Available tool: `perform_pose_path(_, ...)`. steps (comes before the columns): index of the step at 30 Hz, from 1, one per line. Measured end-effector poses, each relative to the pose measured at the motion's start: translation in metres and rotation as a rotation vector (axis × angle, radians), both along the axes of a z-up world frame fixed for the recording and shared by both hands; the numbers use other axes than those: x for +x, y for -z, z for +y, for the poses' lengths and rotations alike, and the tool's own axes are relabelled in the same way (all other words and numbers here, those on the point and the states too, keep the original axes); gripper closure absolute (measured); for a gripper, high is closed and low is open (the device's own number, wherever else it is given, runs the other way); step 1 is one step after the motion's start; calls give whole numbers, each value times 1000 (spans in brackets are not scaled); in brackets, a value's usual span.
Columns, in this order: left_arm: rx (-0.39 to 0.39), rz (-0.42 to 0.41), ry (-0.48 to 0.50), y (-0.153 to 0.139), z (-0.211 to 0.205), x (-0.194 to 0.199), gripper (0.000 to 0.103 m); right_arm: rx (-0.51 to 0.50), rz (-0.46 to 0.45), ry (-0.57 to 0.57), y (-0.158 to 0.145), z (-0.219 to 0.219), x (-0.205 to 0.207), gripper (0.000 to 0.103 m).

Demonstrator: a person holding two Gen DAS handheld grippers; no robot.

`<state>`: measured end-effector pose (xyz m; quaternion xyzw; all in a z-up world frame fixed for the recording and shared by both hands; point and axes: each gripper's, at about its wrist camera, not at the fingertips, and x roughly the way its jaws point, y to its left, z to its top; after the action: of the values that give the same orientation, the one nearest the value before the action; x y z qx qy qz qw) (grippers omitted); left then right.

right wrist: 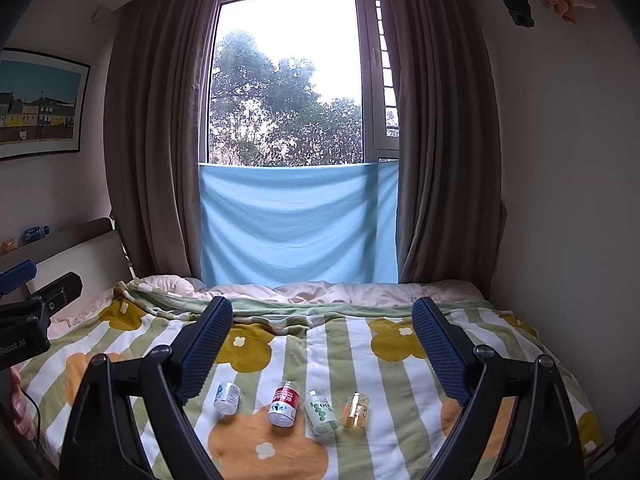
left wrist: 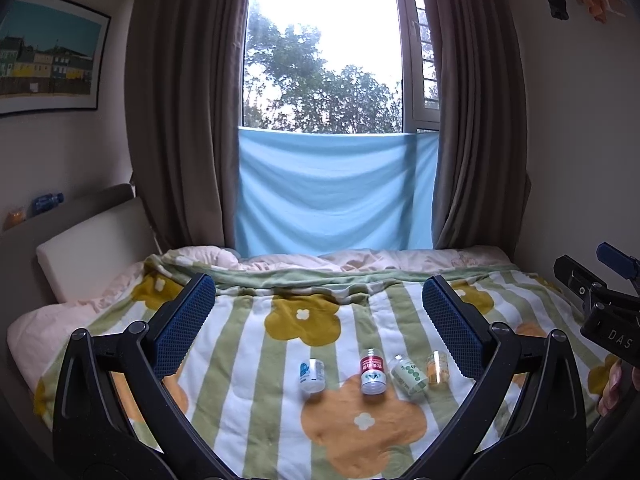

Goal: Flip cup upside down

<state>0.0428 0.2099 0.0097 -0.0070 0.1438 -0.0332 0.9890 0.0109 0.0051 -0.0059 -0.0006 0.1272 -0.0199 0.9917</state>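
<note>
Several small cups stand in a row on the flowered blanket (left wrist: 248,360): a white and blue cup (left wrist: 312,376), a red and white cup (left wrist: 372,372), a green-dotted cup (left wrist: 410,374) that leans, and a clear amber cup (left wrist: 437,368). The same row shows in the right wrist view: white and blue cup (right wrist: 227,398), red and white cup (right wrist: 283,404), green-dotted cup (right wrist: 320,412), amber cup (right wrist: 355,410). My left gripper (left wrist: 318,296) is open and empty, held above and short of the cups. My right gripper (right wrist: 322,320) is open and empty too.
The bed fills the lower view, with a pillow (left wrist: 92,256) and headboard at the left and a wall at the right. Brown curtains (left wrist: 180,120) and a blue cloth (left wrist: 336,192) hang at the window behind. The right gripper's body (left wrist: 608,304) shows at the right edge.
</note>
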Motion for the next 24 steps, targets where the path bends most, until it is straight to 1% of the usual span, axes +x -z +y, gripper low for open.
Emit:
perform_pose_path(7, -14, 83, 5, 13, 5, 25, 0, -11, 51, -19, 9, 7, 17, 13)
perform_pose_path(11, -17, 166, 6, 27, 8, 50, 0, 2, 104, -33, 20, 11, 36, 13)
perform_pose_path(14, -9, 248, 8, 43, 11, 77, 0, 13, 170, -43, 34, 15, 56, 13)
perform_pose_path(19, -1, 386, 9, 85, 17, 128, 0, 35, 284, -61, 69, 21, 93, 13)
perform_pose_path(24, 7, 537, 18, 148, 20, 188, 0, 46, 409, -74, 122, 29, 130, 13)
